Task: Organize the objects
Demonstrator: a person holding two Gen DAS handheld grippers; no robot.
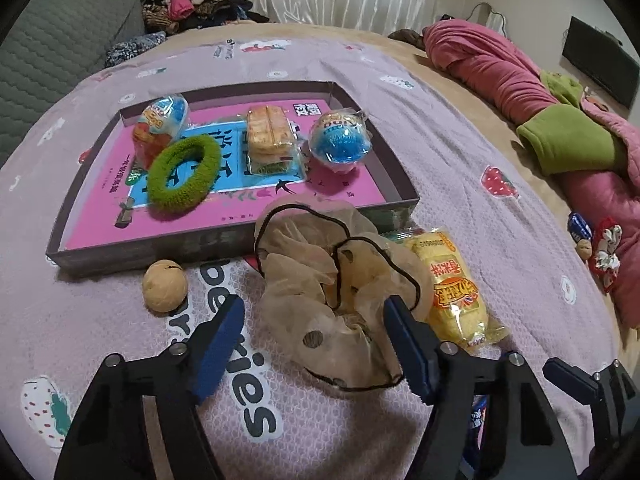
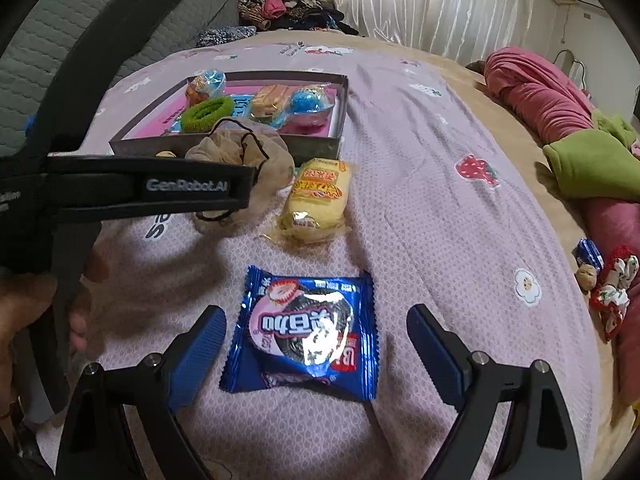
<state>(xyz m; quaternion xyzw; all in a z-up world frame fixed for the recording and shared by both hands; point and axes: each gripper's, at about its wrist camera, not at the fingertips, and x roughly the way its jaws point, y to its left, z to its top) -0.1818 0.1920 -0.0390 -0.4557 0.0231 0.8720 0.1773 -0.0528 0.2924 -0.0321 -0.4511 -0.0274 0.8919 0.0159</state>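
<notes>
Grippers both gaping: left gripper (image 1: pixel 314 336) straddling beige scrunchie (image 1: pixel 340 300) lying just before shallow box (image 1: pixel 240 236); right gripper (image 2: pixel 316 340) bracketing blue cookie packet (image 2: pixel 304 334) dead ahead, long axis running crosswise between fingers.

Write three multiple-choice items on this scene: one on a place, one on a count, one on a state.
1. Where does the green hair tie lie?
A. in the box
B. on the blanket
C. on the pillow

2. How many egg-shaped packs are in the box?
A. one
B. two
C. four

3. How is the right gripper set about the blue cookie pack?
A. shut on it
B. open, a finger either side
C. lifting it

A: it rests on the pink lining.
B: one at the left, one at the right.
B: gaps show beside both fingers.
</notes>
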